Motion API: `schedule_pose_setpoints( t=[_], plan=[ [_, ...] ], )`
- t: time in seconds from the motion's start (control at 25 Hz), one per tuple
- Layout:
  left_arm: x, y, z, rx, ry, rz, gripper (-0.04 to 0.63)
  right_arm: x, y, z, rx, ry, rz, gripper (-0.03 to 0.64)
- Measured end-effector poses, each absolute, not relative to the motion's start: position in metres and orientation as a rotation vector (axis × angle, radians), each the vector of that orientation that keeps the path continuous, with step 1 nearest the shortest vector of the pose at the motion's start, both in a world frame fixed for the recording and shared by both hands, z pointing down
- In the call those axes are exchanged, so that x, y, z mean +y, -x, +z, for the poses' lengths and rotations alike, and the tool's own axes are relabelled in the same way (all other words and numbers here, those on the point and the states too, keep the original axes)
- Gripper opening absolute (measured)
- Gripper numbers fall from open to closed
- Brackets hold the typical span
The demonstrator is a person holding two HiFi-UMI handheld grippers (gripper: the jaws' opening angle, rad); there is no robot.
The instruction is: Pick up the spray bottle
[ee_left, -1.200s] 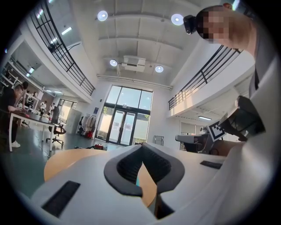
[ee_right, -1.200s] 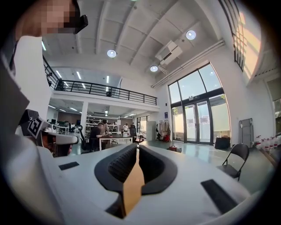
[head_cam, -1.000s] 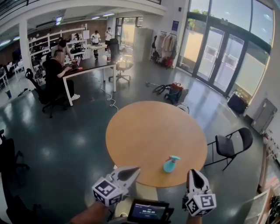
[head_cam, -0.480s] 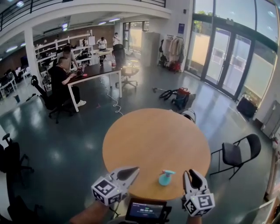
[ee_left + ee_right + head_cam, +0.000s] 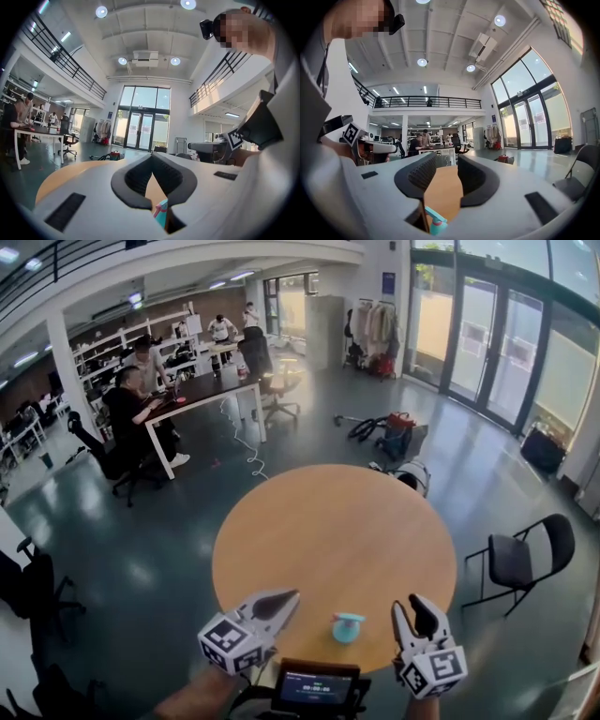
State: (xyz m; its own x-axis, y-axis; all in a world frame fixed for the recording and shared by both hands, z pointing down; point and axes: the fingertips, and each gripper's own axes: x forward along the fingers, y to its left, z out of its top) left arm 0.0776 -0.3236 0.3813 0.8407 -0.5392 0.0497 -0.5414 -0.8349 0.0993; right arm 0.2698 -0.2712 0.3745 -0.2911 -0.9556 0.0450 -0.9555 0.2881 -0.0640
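head view: spray bottle [image 5: 347, 626] left of opening, empty right gripper [image 5: 411, 607]

A round wooden table [image 5: 319, 521] fills the frame's centre, a black folding chair [image 5: 525, 559] at right, a seated person [image 5: 127, 413] at a long desk [image 5: 206, 388] upper left, glass doors [image 5: 487, 343] upper right.

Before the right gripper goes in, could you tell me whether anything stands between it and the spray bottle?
Nothing visible does. The spray bottle stands alone on the round table, just left of the right gripper, whose jaws are opening with nothing between them.
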Motion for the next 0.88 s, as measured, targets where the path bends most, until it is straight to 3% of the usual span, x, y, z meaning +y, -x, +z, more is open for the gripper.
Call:
schedule_pose_setpoints(
  t=[0.4,0.48,0.88],
  plan=[
    [-0.34,-0.072,0.404,-0.787,-2.887,0.104,0.005,-0.274,-0.277,0.395,2.456,1.934,-0.202,0.199],
    [-0.34,-0.069,0.411,-0.756,-2.874,0.123,0.071,-0.272,-0.276,0.399,2.455,1.958,-0.215,0.209],
    [-0.341,-0.053,0.447,-0.679,-2.801,0.232,0.072,-0.261,-0.257,0.445,2.481,2.06,-0.387,0.249]
  ],
)
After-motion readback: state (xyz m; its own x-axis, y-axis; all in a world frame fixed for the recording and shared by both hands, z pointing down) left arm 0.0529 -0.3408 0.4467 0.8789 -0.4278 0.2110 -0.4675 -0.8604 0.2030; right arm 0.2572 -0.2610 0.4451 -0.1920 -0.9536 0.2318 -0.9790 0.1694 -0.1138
